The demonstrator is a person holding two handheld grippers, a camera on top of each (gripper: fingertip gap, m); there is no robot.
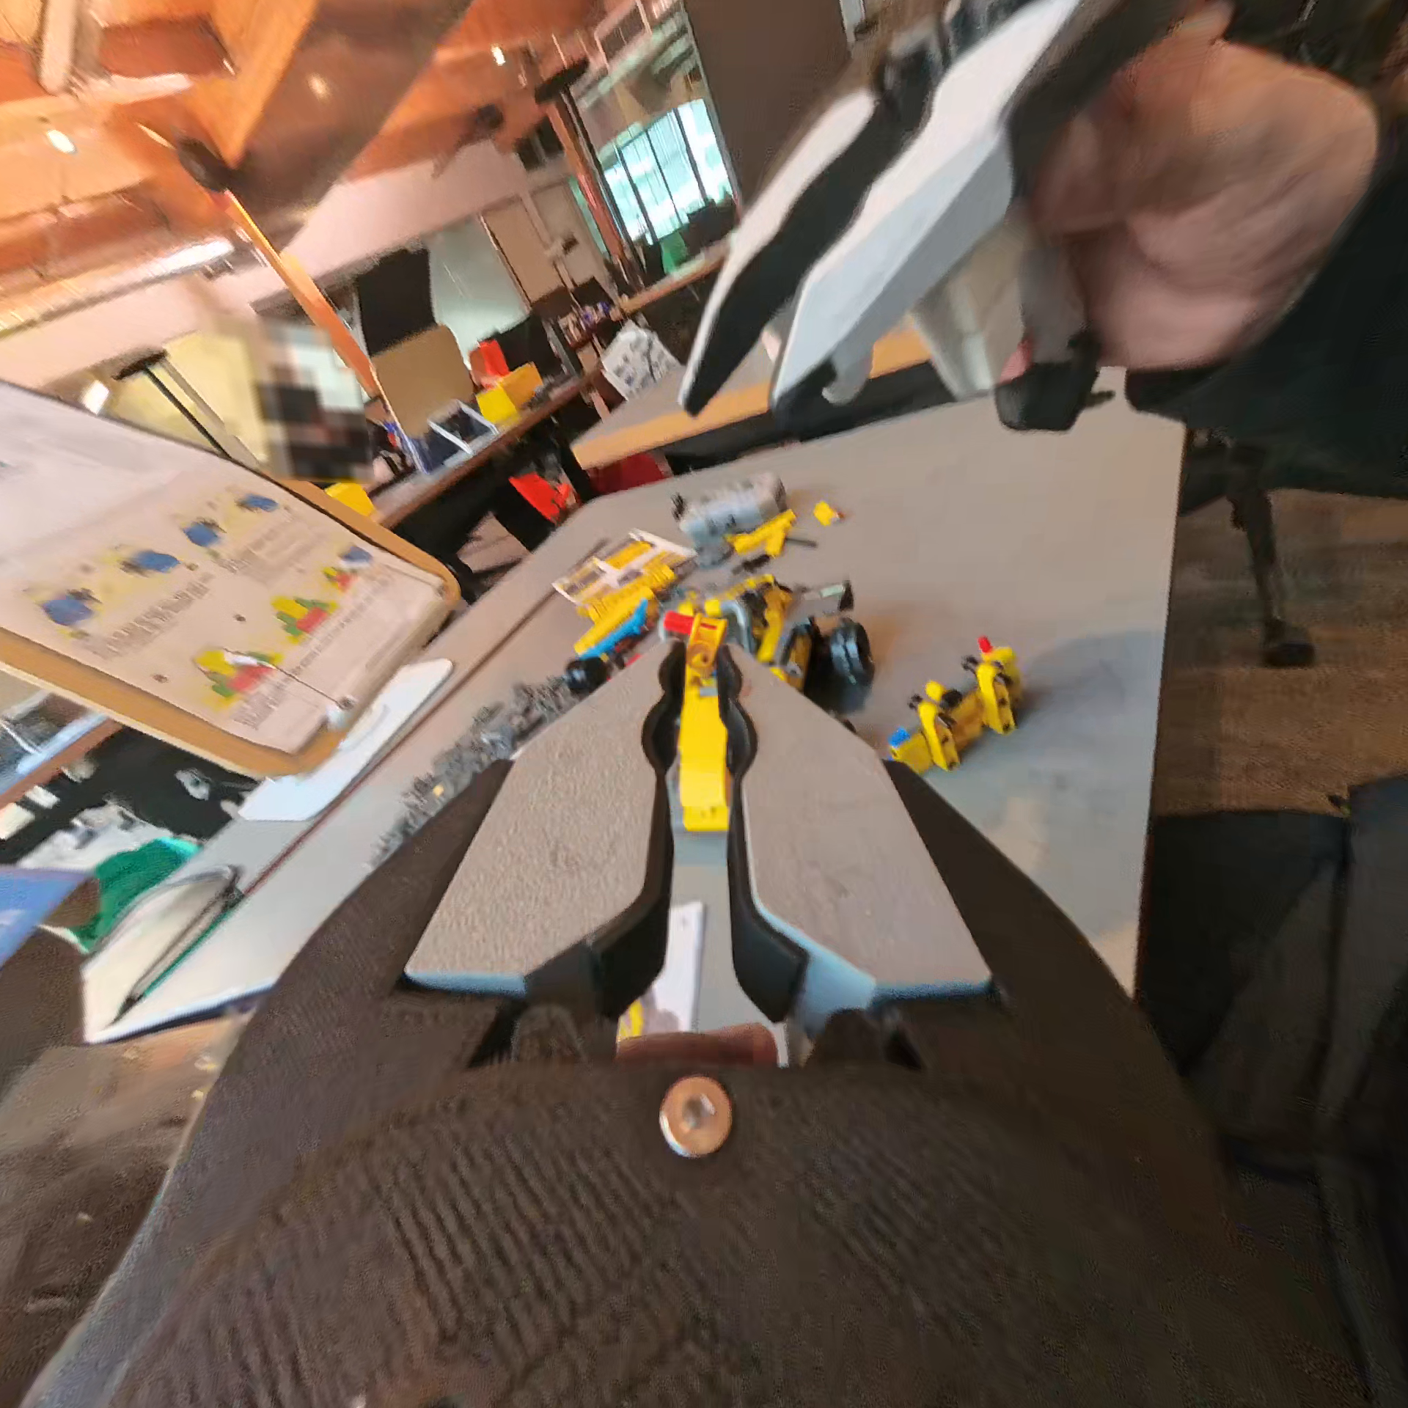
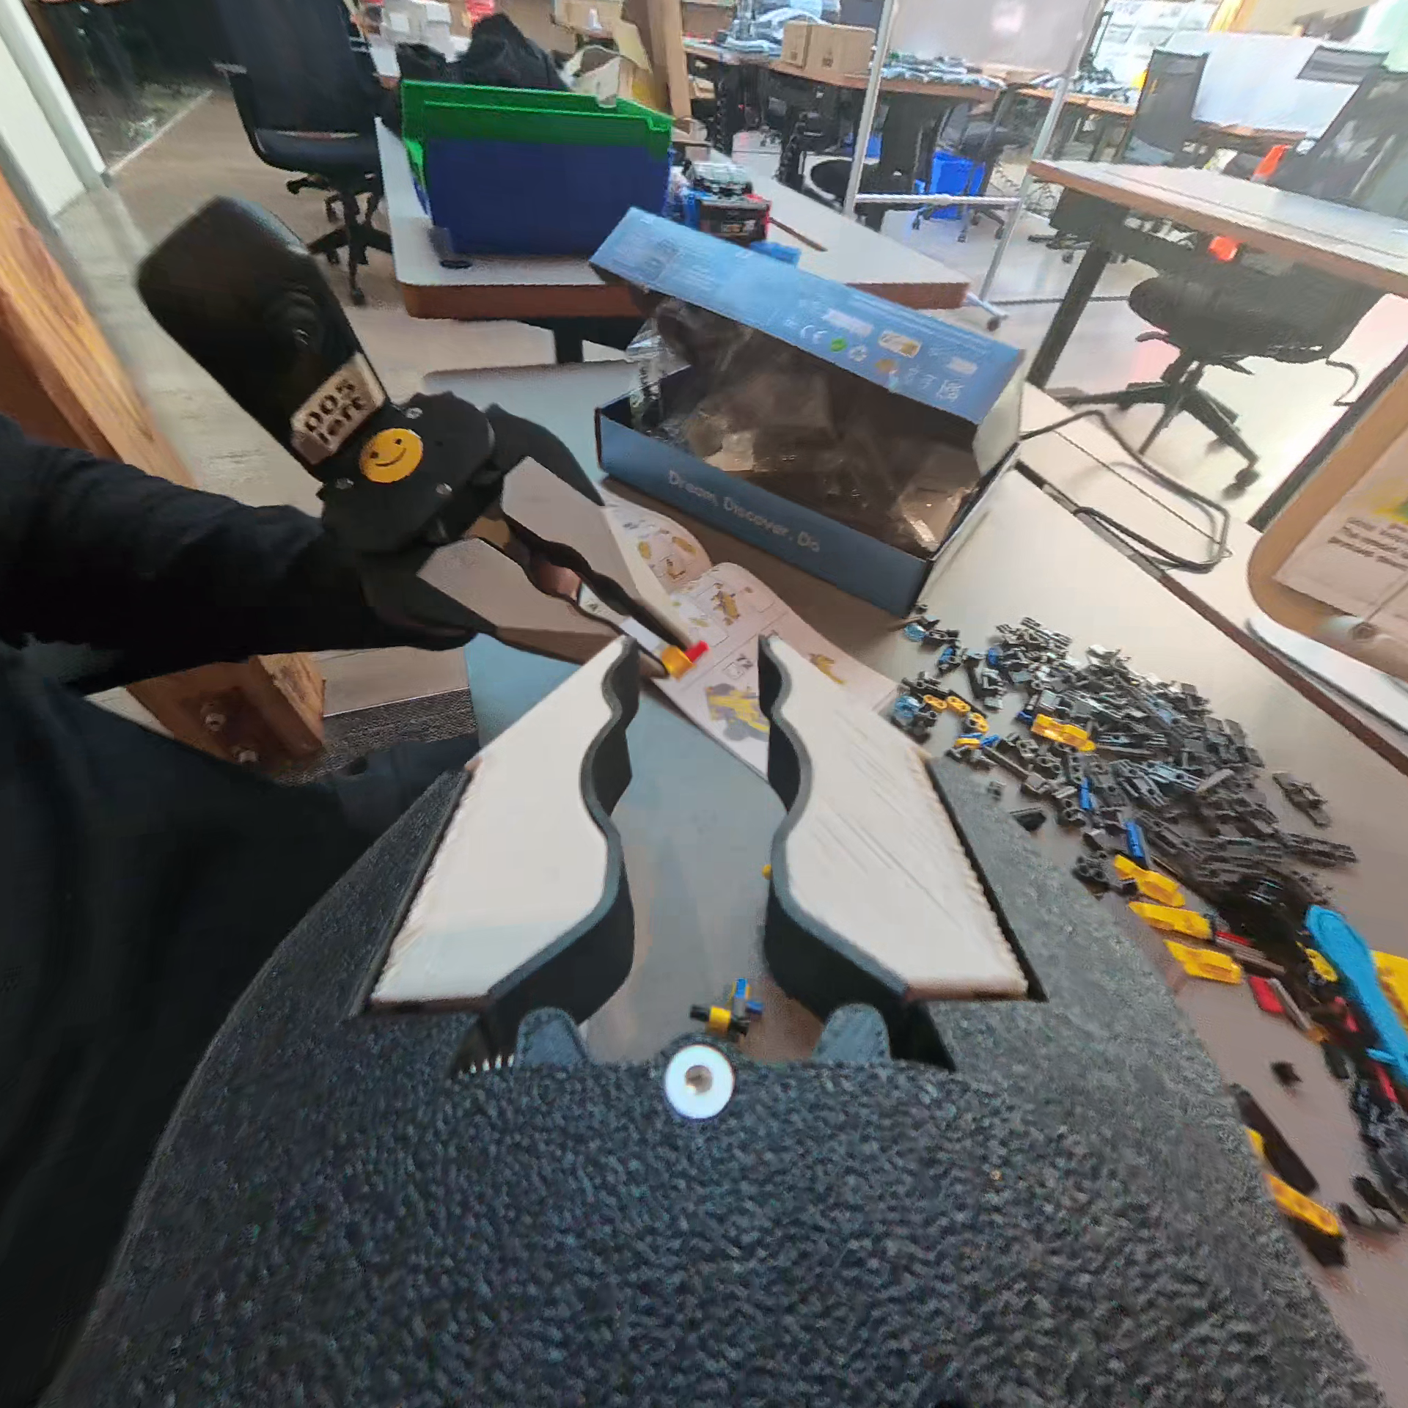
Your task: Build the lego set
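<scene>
My left gripper (image 1: 701, 657) is shut on a long yellow brick beam (image 1: 702, 750) with a red pin (image 1: 676, 621) at its far end, and holds it above the grey table (image 1: 1028, 533). In the right wrist view the left gripper (image 2: 664, 649) comes in from the left with the yellow piece and red pin (image 2: 683, 657) at its tip, over an open instruction booklet (image 2: 724, 609). My right gripper (image 2: 695, 648) is open and empty, its jaws wide apart just right of that piece. It also shows, held by a hand, at the upper right of the left wrist view (image 1: 735, 400).
Yellow partial builds (image 1: 961, 708), black wheels (image 1: 846, 659) and a grey block (image 1: 731, 510) lie on the table. A pile of small dark and yellow parts (image 2: 1128, 769) lies at the right. An open blue box (image 2: 800, 457) stands behind. An instruction board (image 1: 190, 594) stands at the left. Left tips to right tips: about 5 centimeters.
</scene>
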